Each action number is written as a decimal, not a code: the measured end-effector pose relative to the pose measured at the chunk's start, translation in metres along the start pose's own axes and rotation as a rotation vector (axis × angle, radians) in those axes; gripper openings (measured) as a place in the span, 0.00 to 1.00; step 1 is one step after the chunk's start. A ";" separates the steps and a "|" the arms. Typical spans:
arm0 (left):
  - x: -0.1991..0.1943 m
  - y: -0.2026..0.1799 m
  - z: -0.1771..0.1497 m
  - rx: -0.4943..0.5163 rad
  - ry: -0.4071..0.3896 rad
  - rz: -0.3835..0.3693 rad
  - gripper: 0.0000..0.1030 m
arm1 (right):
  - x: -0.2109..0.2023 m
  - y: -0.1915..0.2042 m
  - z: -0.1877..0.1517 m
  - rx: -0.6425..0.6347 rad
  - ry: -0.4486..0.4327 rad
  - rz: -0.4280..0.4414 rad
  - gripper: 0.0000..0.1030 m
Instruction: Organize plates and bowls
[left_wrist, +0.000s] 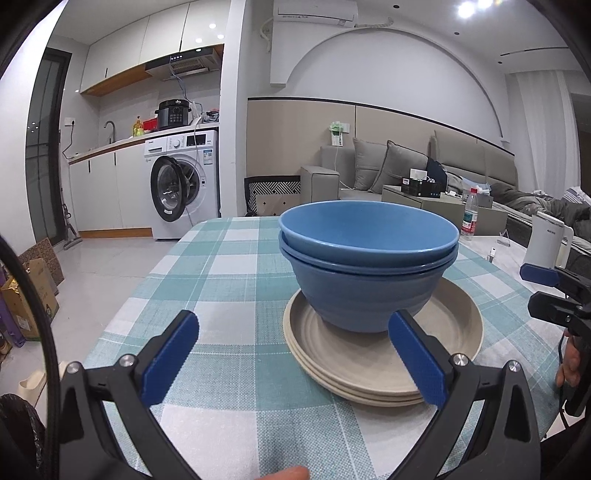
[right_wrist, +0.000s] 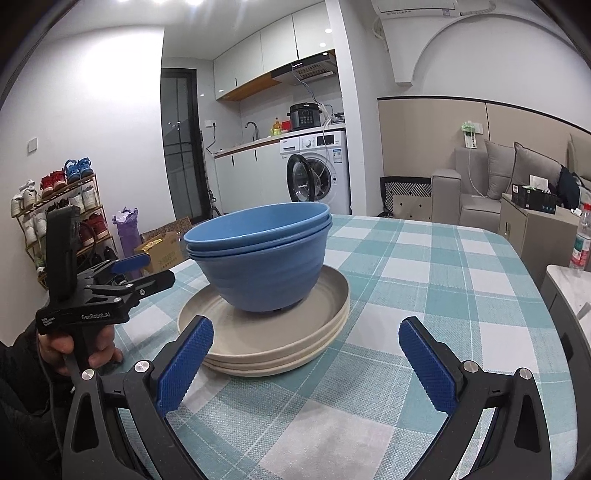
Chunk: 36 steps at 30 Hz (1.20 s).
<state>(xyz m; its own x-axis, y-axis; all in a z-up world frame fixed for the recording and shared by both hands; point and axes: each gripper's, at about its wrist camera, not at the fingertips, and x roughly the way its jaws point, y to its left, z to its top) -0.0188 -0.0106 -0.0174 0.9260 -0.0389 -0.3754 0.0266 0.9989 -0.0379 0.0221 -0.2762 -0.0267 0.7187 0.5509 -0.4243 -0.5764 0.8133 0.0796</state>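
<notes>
A nested stack of blue bowls (left_wrist: 365, 266) stands on a stack of beige plates (left_wrist: 384, 369) on the checked tablecloth. In the left wrist view my left gripper (left_wrist: 295, 363) is open and empty, just in front of the plates, its right finger over the plates' near rim. In the right wrist view the bowls (right_wrist: 262, 254) and plates (right_wrist: 273, 343) sit ahead and slightly left. My right gripper (right_wrist: 308, 363) is open and empty in front of the stack. The left gripper (right_wrist: 144, 273) also shows at the left of that view, the right gripper (left_wrist: 543, 288) at the left view's right edge.
The table (left_wrist: 229, 266) has a teal and white checked cloth. A white kettle (left_wrist: 546, 240) and a water bottle (left_wrist: 470, 218) stand to the right on another surface. A washing machine (left_wrist: 184, 184), sofa and shoe rack (right_wrist: 62, 210) lie beyond.
</notes>
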 end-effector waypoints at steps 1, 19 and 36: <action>0.000 0.000 0.000 0.002 -0.001 0.002 1.00 | 0.000 0.001 0.000 -0.004 -0.007 -0.001 0.99; 0.002 0.002 -0.003 -0.006 0.010 -0.016 1.00 | 0.000 0.007 -0.003 -0.012 -0.014 0.032 0.99; 0.002 0.002 -0.003 -0.003 0.009 -0.016 1.00 | 0.001 0.011 -0.004 -0.020 -0.017 0.037 0.99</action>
<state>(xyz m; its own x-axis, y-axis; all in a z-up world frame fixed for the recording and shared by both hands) -0.0178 -0.0086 -0.0216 0.9222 -0.0546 -0.3828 0.0397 0.9981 -0.0468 0.0144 -0.2677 -0.0300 0.7032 0.5835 -0.4062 -0.6100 0.7886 0.0767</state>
